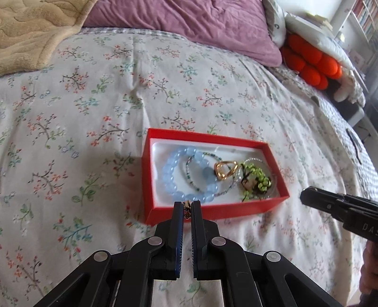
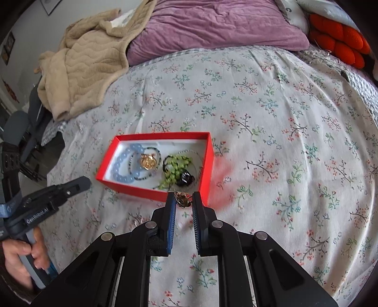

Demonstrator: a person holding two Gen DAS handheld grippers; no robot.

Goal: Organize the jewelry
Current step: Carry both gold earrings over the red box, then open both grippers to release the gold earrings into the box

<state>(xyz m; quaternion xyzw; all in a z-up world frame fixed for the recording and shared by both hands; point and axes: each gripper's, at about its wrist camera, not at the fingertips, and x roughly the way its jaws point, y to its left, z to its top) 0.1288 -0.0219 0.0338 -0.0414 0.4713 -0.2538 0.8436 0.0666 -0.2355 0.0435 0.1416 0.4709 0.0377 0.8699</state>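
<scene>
red box point(image 1: 212, 210) open on the floral quilt point(image 1: 94, 118), well short of the purple pillow point(image 1: 189, 21). inside the box: blue bracelet point(image 1: 186, 174), thin bead strand point(image 1: 192, 181), gold ring point(image 1: 225, 170), green beads point(image 1: 256, 181). just before the box's near wall: left gripper point(image 1: 187, 206) clenched on a small trinket point(image 1: 187, 209). at the box's near corner: right gripper point(image 2: 183, 200) grasping a gold charm point(image 2: 182, 199) between its pads. left of the box, in the right wrist view, a hand point(image 2: 21, 252) on the left gripper's handle.
</scene>
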